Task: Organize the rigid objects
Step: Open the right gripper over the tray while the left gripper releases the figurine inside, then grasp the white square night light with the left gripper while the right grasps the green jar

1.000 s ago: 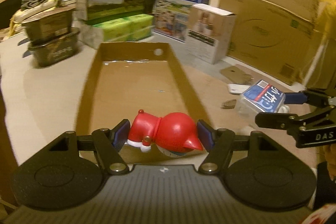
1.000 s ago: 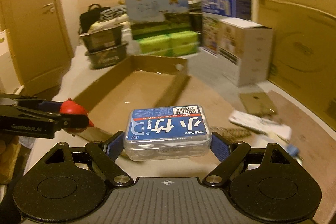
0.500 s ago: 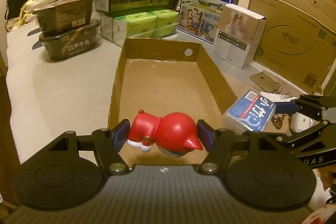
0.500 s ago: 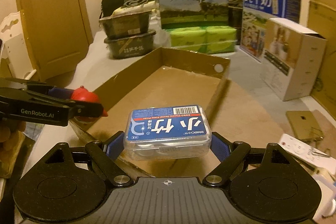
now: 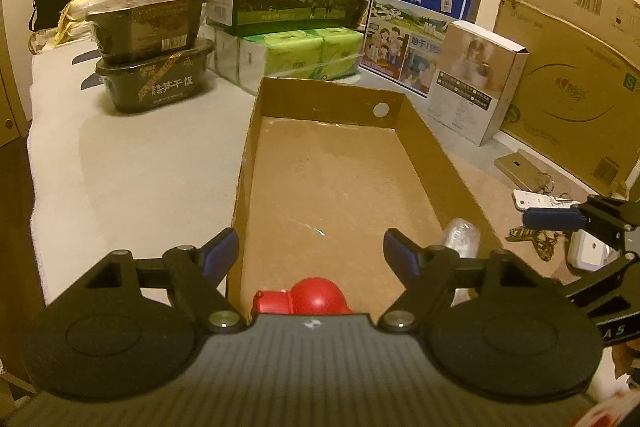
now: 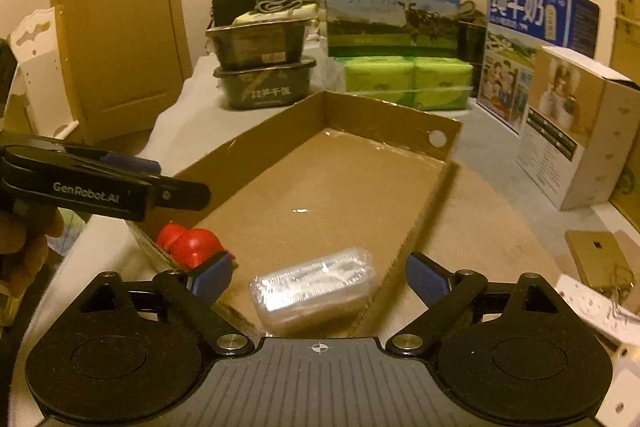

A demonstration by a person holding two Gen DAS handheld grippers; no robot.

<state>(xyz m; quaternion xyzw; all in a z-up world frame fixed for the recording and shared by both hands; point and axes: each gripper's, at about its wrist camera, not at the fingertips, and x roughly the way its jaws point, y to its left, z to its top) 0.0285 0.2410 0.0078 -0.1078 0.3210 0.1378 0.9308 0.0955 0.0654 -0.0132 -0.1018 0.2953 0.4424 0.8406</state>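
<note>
Both objects released since the earlier frames: half a second back my left tool clamped the red toy and my right tool clamped the clear plastic case, label up. Now both lie in the cardboard tray (image 5: 436, 155), at its near end.

Red toy (image 5: 316, 297): low centre of the left wrist view, partly hidden behind the tool body. In the right wrist view it sits in the tray's near left corner (image 6: 188, 247), against the left wall. Long axis runs roughly left-right in the left view, round head to the right, small red body to the left.

Clear plastic case (image 6: 316, 289): lower centre of the right view, on the tray floor by the near right wall. Flipped, blue label no longer showing, clear side up. Long axis left-right, slightly tilted up to the right. In the left view only a clear bit shows (image 5: 462, 237), behind the right finger.

Left tool (image 5: 310, 253): jaws opening, wide apart, pads touch nothing; toy sits below the gap.

Right tool (image 6: 320, 275): jaws opening, very wide, pads clear of the case, which lies between them and lower. Left pad (image 6: 210, 275) overlaps the toy in view; contact unclear.

Tray rests on the pale surface (image 5: 132, 167).
</note>
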